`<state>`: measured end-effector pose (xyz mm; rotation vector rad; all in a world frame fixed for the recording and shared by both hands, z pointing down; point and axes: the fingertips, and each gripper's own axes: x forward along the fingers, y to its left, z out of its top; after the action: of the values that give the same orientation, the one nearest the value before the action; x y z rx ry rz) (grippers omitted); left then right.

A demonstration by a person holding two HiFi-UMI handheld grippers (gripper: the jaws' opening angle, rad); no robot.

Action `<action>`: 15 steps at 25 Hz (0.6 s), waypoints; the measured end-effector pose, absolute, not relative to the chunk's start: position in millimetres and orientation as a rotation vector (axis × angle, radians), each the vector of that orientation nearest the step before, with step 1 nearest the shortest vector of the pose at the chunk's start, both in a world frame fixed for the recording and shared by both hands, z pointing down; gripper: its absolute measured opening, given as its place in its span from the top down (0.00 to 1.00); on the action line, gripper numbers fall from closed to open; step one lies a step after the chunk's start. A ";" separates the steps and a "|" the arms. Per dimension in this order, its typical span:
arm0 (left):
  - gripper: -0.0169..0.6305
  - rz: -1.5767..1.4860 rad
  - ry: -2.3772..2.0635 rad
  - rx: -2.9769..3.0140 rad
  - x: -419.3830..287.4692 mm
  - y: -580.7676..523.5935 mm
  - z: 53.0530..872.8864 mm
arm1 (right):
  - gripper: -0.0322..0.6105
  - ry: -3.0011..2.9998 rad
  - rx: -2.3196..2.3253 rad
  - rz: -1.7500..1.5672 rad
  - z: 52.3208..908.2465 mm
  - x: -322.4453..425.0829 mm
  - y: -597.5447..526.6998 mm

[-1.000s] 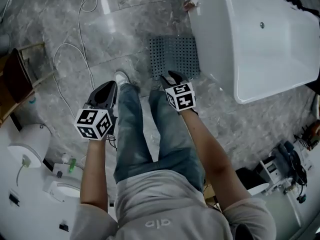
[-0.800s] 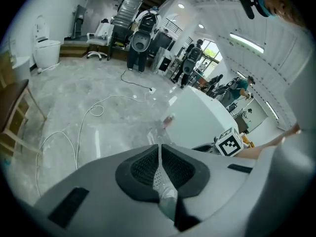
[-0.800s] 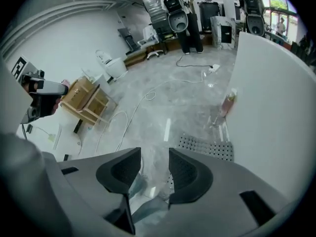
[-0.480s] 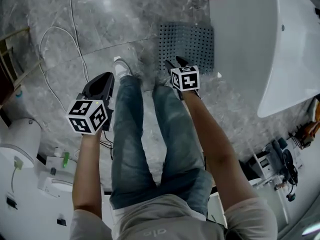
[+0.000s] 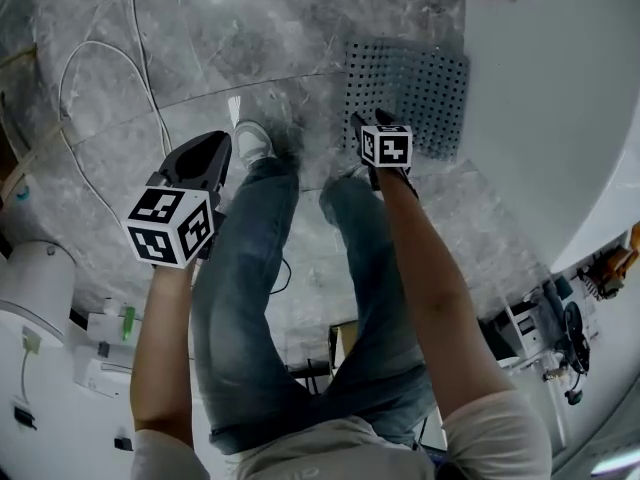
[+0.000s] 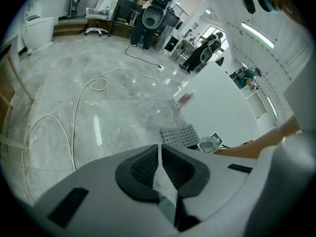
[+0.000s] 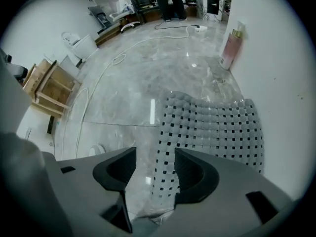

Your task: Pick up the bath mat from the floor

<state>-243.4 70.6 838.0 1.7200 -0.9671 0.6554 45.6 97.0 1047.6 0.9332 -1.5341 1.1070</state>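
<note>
R gripper (image 7: pixel 154 154), jaws opening w/ nothing gripped, may skid off flat bath mat (image 7: pixel 212 127)'s near edge; L gripper (image 6: pixel 159 149) shut, empty.

The head view is being rendered dim and grey, with slight motion blur being smeared over it. Overhead light is being thrown back by the glossy floor (image 5: pixel 290 28) as pale glare streaks, while the bathtub (image 5: pixel 560 108) is being washed out to near-flat white (hardly any shading is being kept there). In both gripper views straight lines are being bent toward the edges by wide-angle distortion, and the corners are being blacked out. In the left gripper view brightness is being supplied by ceiling strip lights (image 6: pixel 256 32).
</note>
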 end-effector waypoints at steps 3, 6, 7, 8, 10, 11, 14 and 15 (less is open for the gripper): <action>0.95 0.679 -0.960 1.739 -256.3 63.9 862.2 | 0.54 -1.505 0.978 1.129 1083.4 45.9 91.9; 0.95 0.680 -0.979 1.745 -266.9 55.0 880.2 | 0.51 -1.484 1.003 1.130 1113.1 47.5 85.7; 0.95 0.675 -0.989 1.741 -270.0 52.9 885.1 | 0.50 -1.478 1.002 1.131 1122.4 47.0 85.1; 0.95 0.674 -0.996 1.739 -272.7 52.0 889.5 | 0.49 -1.474 0.994 1.132 1131.0 45.5 85.8; 0.95 0.688 -1.004 1.744 -277.5 51.2 897.0 | 0.46 -1.460 0.975 1.115 1144.5 44.3 88.5; 0.95 0.699 -1.009 1.748 -280.4 49.6 900.2 | 0.43 -1.451 0.972 1.102 1150.6 45.5 88.7; 0.95 0.715 -1.029 1.755 -290.1 42.9 907.9 | 0.42 -1.429 0.991 1.090 1168.5 50.7 86.5; 0.95 0.720 -1.034 1.757 -292.5 42.1 910.1 | 0.41 -1.429 0.996 1.096 1173.0 50.4 85.8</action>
<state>-292.5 42.1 910.1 1.7566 -1.0341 0.7196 50.4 85.8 1173.0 0.9959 -1.4294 1.0959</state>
